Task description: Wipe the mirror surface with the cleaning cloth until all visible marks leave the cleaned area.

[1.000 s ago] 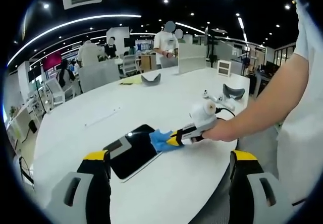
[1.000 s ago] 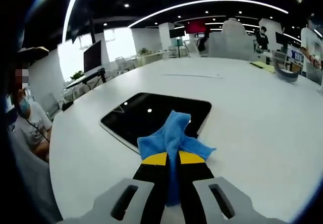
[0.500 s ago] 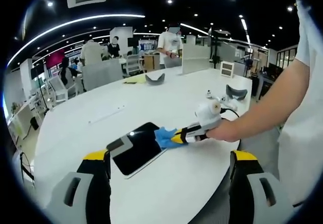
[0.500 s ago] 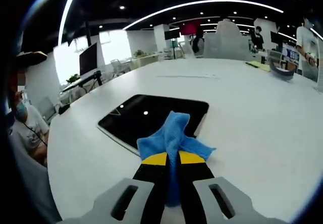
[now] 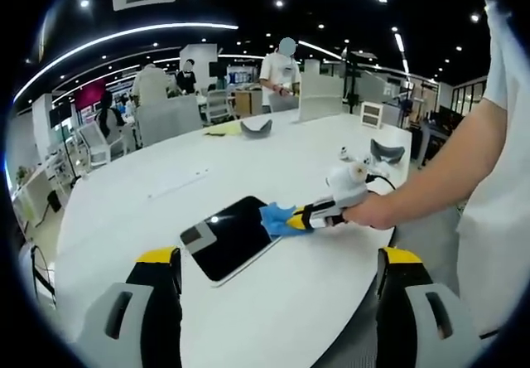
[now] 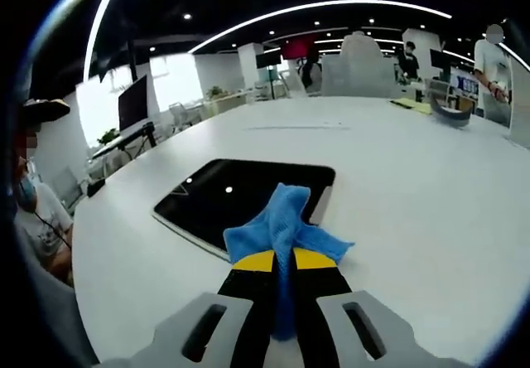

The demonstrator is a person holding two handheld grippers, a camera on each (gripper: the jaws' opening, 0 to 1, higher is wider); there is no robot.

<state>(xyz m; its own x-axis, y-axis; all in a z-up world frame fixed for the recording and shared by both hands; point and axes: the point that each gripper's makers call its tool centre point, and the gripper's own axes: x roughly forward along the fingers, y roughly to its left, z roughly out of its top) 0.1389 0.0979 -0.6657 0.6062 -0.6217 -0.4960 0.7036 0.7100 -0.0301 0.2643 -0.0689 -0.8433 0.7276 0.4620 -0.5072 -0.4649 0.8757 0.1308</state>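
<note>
Seen from the left gripper view: a large round-edged white table (image 5: 248,161), with a flat rectangular dark-glass mirror (image 5: 230,238) lying face up near its close edge, reflecting a ceiling light as a small bright dot. At the mirror's right-hand edge, a crumpled bright blue cleaning cloth (image 5: 280,219), pinched in the black-and-yellow tips of the right gripper (image 5: 308,216), held by a bare hand (image 5: 373,212) and forearm reaching in from the right over the table's edge. Low in this view, the left gripper (image 5: 277,262), its two yellow-tipped black jaws spread wide apart with nothing between them, held above the table's near edge, well apart from the mirror. Seen from the right gripper view: the right gripper (image 6: 284,259), jaws clenched together on the blue cloth (image 6: 282,224), a strip of the fabric trapped between them and the rest bunched ahead of the tips. Cloth resting on the near edge of the dark mirror (image 6: 236,202), partly overlapping the glass and partly on the white table (image 6: 431,202) beside it. No marks discernible on the glass at this size. Farther across the table, toward its far edge, two grey curved objects (image 5: 255,126) and some small white items (image 5: 352,159). Beyond the table, an open office with people standing and sitting.
</note>
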